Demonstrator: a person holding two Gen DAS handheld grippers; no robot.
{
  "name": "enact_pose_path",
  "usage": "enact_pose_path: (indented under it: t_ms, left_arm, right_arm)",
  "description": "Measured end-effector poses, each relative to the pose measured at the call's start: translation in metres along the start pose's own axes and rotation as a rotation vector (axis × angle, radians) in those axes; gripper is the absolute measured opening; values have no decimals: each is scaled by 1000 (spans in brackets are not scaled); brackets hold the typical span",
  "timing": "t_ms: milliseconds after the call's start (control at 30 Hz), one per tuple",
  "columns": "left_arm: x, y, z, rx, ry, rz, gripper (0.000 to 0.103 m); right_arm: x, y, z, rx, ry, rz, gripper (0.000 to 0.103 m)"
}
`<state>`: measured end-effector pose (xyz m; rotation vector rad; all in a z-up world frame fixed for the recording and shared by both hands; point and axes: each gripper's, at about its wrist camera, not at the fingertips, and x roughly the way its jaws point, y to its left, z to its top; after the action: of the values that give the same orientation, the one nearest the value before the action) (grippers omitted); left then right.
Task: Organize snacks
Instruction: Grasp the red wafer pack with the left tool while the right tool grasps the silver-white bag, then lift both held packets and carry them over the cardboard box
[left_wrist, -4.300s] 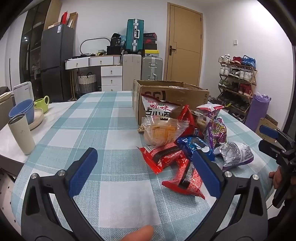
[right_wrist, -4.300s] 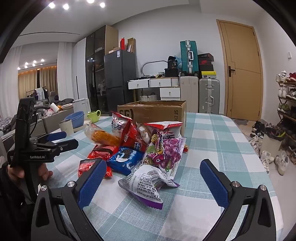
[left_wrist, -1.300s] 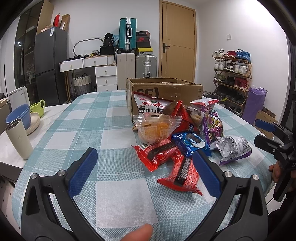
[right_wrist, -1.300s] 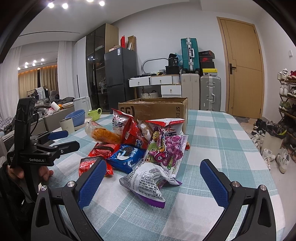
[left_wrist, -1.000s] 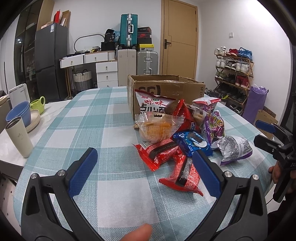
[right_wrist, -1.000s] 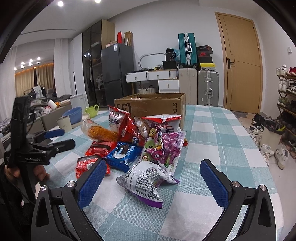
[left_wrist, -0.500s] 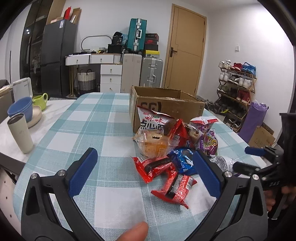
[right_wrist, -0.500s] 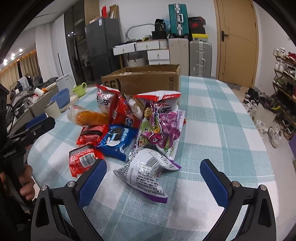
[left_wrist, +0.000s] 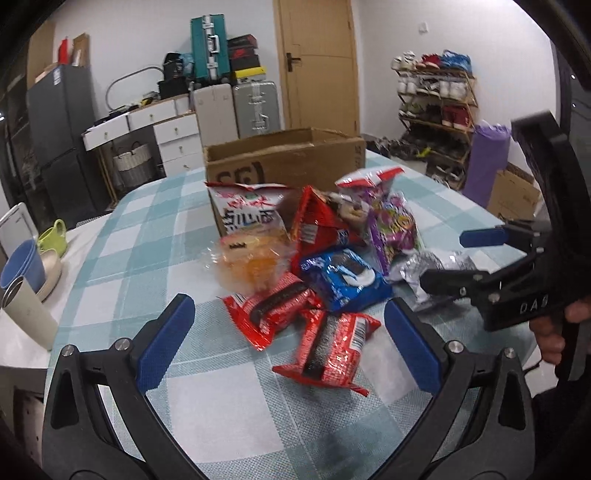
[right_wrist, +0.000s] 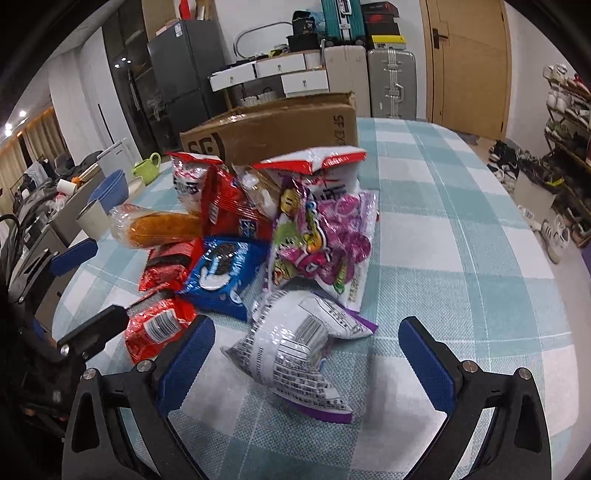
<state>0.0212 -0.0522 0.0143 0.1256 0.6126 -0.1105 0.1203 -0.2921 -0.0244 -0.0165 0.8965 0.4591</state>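
Observation:
A pile of snack packets lies on the checked tablecloth (left_wrist: 236, 413) before an open cardboard box (left_wrist: 288, 158). My left gripper (left_wrist: 288, 345) is open and empty, its jaws either side of a red packet (left_wrist: 328, 349). A second red packet (left_wrist: 273, 308), a blue cookie pack (left_wrist: 343, 278) and an orange bread bag (left_wrist: 251, 262) lie beyond. My right gripper (right_wrist: 308, 363) is open and empty, just short of a silver-and-purple bag (right_wrist: 295, 350). A purple candy bag (right_wrist: 325, 240) and the blue cookie pack (right_wrist: 221, 269) lie behind it. The box (right_wrist: 273, 129) stands at the back.
A beige cup (left_wrist: 26, 317), blue bowls (left_wrist: 22, 266) and a green mug (left_wrist: 55, 236) stand at the table's left edge. The right gripper (left_wrist: 491, 258) shows in the left view, the left gripper (right_wrist: 74, 288) in the right view. Suitcases, drawers and a shoe rack (left_wrist: 436, 110) stand behind.
Both grippers have moved forward and down toward the pile. The packets now sit close before the open jaws. Nothing has been taken hold of.

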Motion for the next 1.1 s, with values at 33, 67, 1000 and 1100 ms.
enact_pose_path:
  t_ms: [33, 67, 1000, 1100]
  left_arm:
    - [2, -3, -1, 14, 2, -9, 102]
    - [4, -5, -3, 24, 5, -14, 102]
    - [43, -13, -29, -12, 182, -189, 42]
    - [36, -14, -27, -21, 167, -197, 42]
  right_arm:
    - [3, -1, -1, 6, 15, 11, 92]
    - [5, -3, -2, 18, 28, 35, 92]
    - [-9, -8, -27, 48, -27, 176, 50]
    - [-19, -8, -27, 42, -67, 192, 50]
